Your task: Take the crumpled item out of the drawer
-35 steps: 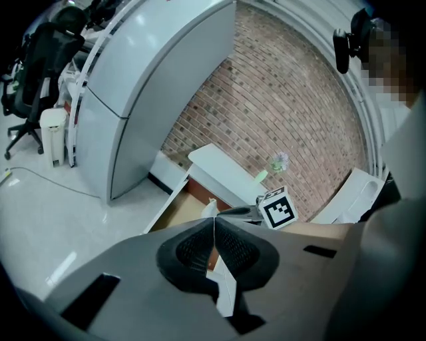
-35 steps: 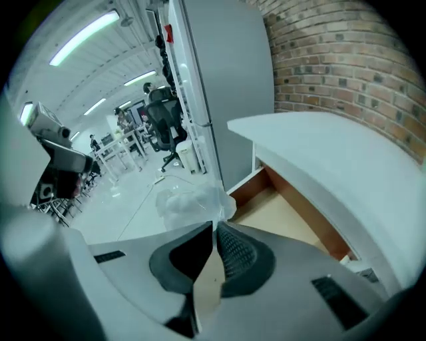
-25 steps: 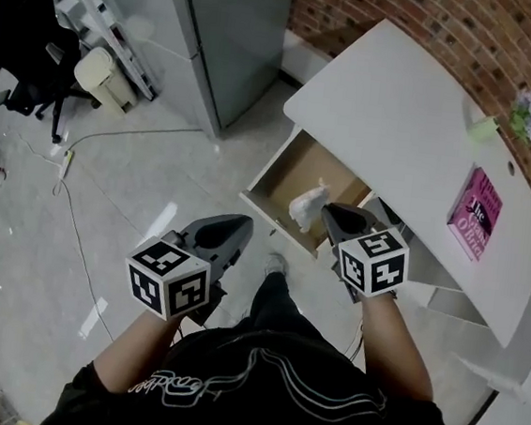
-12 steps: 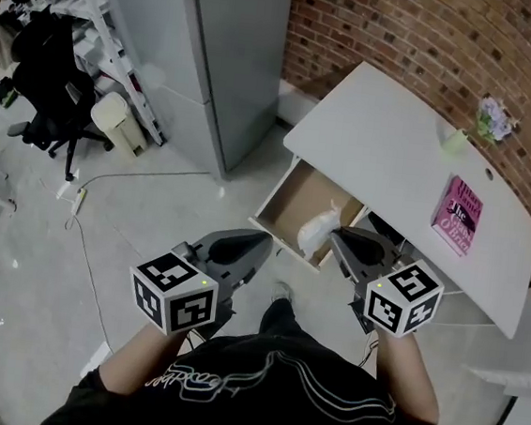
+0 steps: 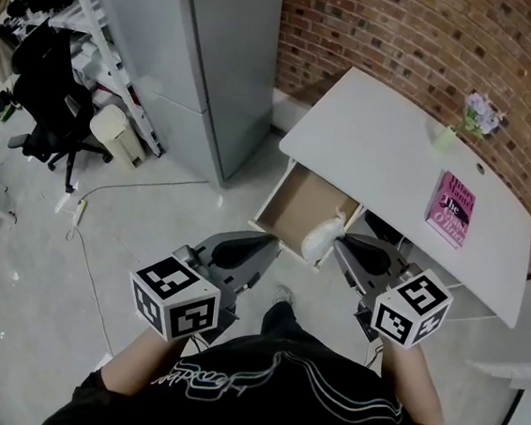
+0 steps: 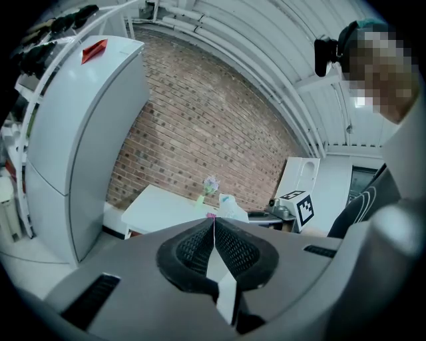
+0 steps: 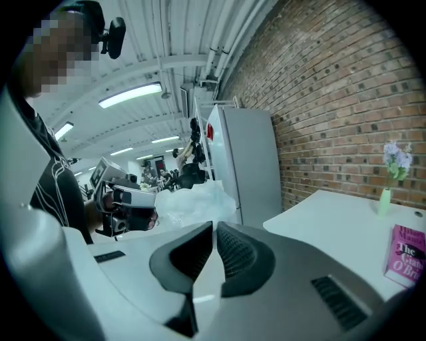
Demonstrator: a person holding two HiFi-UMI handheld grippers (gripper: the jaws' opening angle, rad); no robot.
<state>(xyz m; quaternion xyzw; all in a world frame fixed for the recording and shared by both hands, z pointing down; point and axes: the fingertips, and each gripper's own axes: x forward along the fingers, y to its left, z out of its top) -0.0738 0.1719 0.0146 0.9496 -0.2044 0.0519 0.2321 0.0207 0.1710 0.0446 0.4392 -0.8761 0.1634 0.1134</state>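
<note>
The brick wall (image 5: 435, 36) runs from twelve to two o'clock; the tall grey cabinet (image 5: 215, 60) stands against it at eleven, well clear of my work. The white desk (image 5: 393, 164) lies at one o'clock, and its drawer (image 5: 299, 206) is pulled out toward me at twelve so that I can reach straight down into it from where I stand; its brown floor looks bare. A pink book (image 5: 451, 207) and a small vase of flowers (image 5: 446, 136) sit on the desktop toward two o'clock, well apart from the drawer and no part of this job.

My left gripper (image 5: 267, 245) hangs at eleven o'clock, just short of the drawer's front edge; I judge it is kept there only to stay out of the way. My right gripper (image 5: 340, 246) points to twelve, at the drawer's near right corner, because that is where the load is.

The crumpled item (image 5: 320, 240), white and bag-like, hangs at the tip of the right gripper over the drawer's front lip; I judge it lifted off the drawer floor, though I cannot tell how far clear of the front it is.

My right fingers (image 7: 229, 250) are pinched nearly together on an edge of it, the white bulk billowing just beyond the tips at eleven o'clock in the right gripper view; my left fingers (image 6: 233, 250) are closed against each other with nothing between them.
</note>
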